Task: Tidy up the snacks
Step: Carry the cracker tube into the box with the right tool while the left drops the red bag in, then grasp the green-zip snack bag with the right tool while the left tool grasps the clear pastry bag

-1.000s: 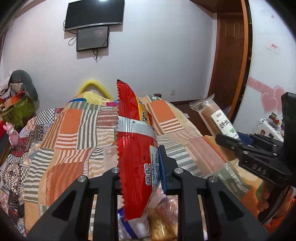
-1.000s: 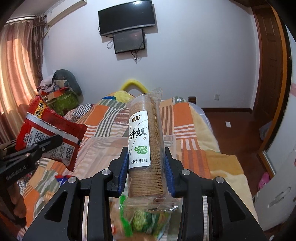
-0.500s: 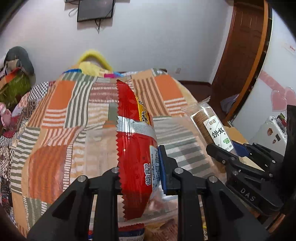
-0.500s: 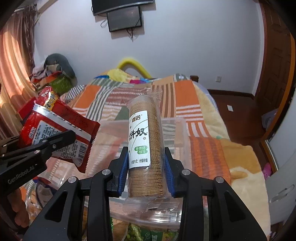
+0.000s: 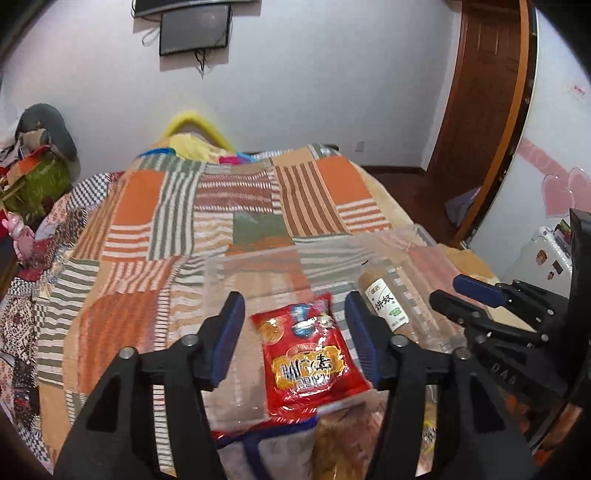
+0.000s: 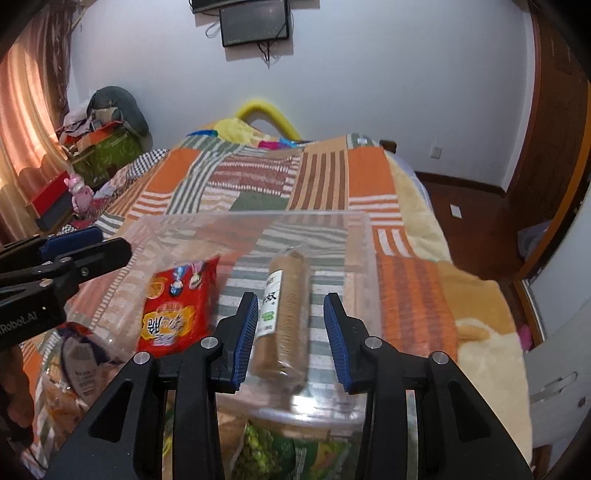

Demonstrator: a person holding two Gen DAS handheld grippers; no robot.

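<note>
Left wrist view: left gripper (image 5: 295, 332) jaws are opening, the red foil snack packet (image 5: 308, 350) lying loose between them in the clear plastic bin (image 6: 360, 258). Right gripper (image 6: 290, 338) jaws stand spread around the brown cylindrical biscuit roll (image 6: 286, 314), untouched.

Bedroom with white walls, a bed (image 6: 258, 177) under an orange striped patchwork blanket, a wall-mounted screen (image 6: 255, 22), pink curtains (image 6: 22, 110), a brown wooden door (image 5: 484, 96).
</note>
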